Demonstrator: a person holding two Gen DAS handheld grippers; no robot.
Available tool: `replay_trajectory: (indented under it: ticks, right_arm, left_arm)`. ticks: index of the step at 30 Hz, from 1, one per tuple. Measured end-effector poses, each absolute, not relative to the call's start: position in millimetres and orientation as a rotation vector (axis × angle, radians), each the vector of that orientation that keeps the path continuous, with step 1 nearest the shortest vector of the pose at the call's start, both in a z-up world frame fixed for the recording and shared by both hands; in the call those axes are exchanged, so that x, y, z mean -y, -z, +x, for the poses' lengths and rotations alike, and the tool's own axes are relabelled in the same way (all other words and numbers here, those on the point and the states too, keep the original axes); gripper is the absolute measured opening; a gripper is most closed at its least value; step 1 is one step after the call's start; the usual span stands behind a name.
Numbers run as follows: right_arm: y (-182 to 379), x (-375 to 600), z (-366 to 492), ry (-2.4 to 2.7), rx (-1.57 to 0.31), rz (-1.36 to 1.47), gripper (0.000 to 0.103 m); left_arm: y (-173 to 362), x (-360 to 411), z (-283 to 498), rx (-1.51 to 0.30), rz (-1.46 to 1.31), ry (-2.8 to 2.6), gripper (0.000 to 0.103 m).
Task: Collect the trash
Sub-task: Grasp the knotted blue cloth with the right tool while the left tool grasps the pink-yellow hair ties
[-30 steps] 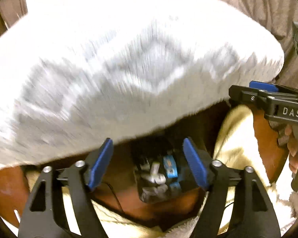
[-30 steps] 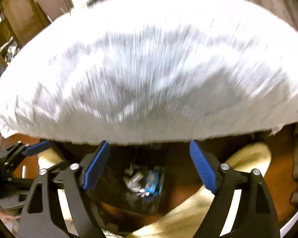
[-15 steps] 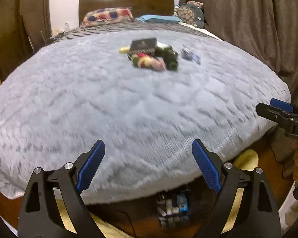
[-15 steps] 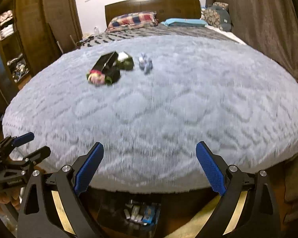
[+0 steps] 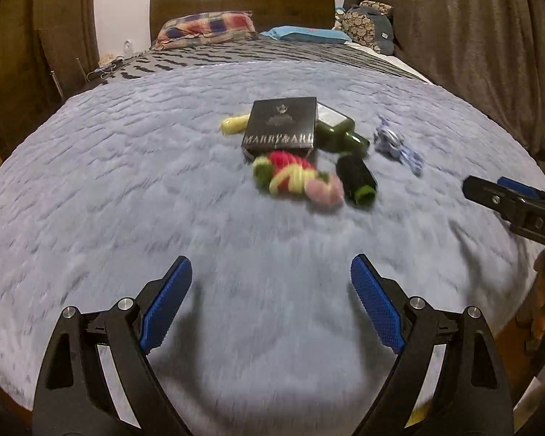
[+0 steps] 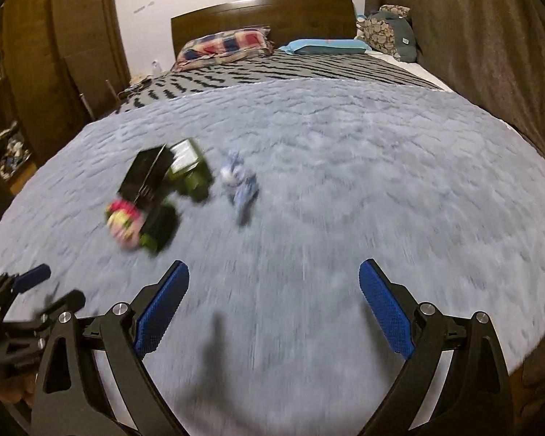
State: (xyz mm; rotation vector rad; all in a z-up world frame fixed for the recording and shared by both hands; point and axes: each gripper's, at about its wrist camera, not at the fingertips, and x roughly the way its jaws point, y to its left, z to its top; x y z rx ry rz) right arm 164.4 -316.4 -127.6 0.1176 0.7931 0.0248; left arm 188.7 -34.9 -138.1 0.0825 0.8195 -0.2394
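Observation:
A pile of trash lies mid-bed on the grey fluffy blanket point(image 5: 127, 189): a black box point(image 5: 281, 125), a dark green bottle point(image 5: 339, 132), a black and green can point(image 5: 356, 178), a red, yellow and pink bundle point(image 5: 294, 180), a yellow piece point(image 5: 234, 124) and a crumpled blue-white wrapper point(image 5: 396, 144). The right wrist view shows the box point(image 6: 147, 176), the bundle point(image 6: 123, 223) and the wrapper point(image 6: 241, 181). My left gripper point(image 5: 270, 307) is open and empty, short of the pile. My right gripper point(image 6: 274, 307) is open and empty over the blanket.
A wooden headboard point(image 5: 243, 0) and pillows point(image 5: 207, 31) stand at the far end. Brown curtains point(image 5: 472, 36) hang on the right. A wooden wardrobe with shelves point(image 6: 25, 72) stands on the left. The right gripper shows at the left view's right edge point(image 5: 516, 205).
Both grippers have risen from below the bed edge, where a box of items lay on the floor, and moved forward over the blanket towards the pile. Both stayed open.

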Motion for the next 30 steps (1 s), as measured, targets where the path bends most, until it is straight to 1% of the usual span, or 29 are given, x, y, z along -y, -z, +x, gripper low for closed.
replay_trajectory:
  ticks: [3, 4, 5, 8, 15, 17, 18, 20, 21, 22, 23, 30]
  right_arm:
    - [130, 317, 190, -0.014, -0.796, 0.127, 0.094]
    - [131, 316, 198, -0.015, -0.797, 0.13, 0.093]
    - [131, 315, 204, -0.017, -0.8, 0.131, 0.089]
    - [133, 310, 225, -0.035, -0.819, 0.13, 0.081]
    - [149, 292, 261, -0.053, -0.889, 0.098, 0.074]
    - [155, 288, 269, -0.051, -0.914, 0.084, 0.066]
    - [158, 286, 272, -0.047, -0.926, 0.076, 0.064]
    - [161, 284, 273, -0.046, -0.931, 0.065, 0.051]
    - [160, 284, 272, -0.047, -0.927, 0.059, 0.047]
    - [159, 283, 270, -0.056, -0.918, 0.055, 0.034]
    - [158, 283, 268, -0.061, -0.914, 0.053, 0.031]
    - [151, 288, 238, -0.072, -0.887, 0.055, 0.029]
  left_arm:
    - [141, 49, 210, -0.824, 0.112, 0.241, 0.084]
    - [142, 52, 215, -0.828, 0.117, 0.242, 0.084]
    - [144, 57, 223, -0.834, 0.123, 0.241, 0.084]
    - [147, 64, 238, -0.848, 0.114, 0.236, 0.084]
    - [148, 74, 261, -0.868, 0.085, 0.246, 0.085]
    - [149, 74, 266, -0.877, 0.077, 0.252, 0.078]
    - [151, 74, 269, -0.89, 0.075, 0.256, 0.069]
    - [154, 74, 271, -0.901, 0.068, 0.26, 0.066]
    - [155, 74, 271, -0.904, 0.071, 0.264, 0.066]
    - [155, 73, 270, -0.902, 0.073, 0.265, 0.065]
    - [154, 73, 269, -0.9, 0.073, 0.267, 0.064]
    - [150, 66, 246, -0.887, 0.083, 0.282, 0.062]
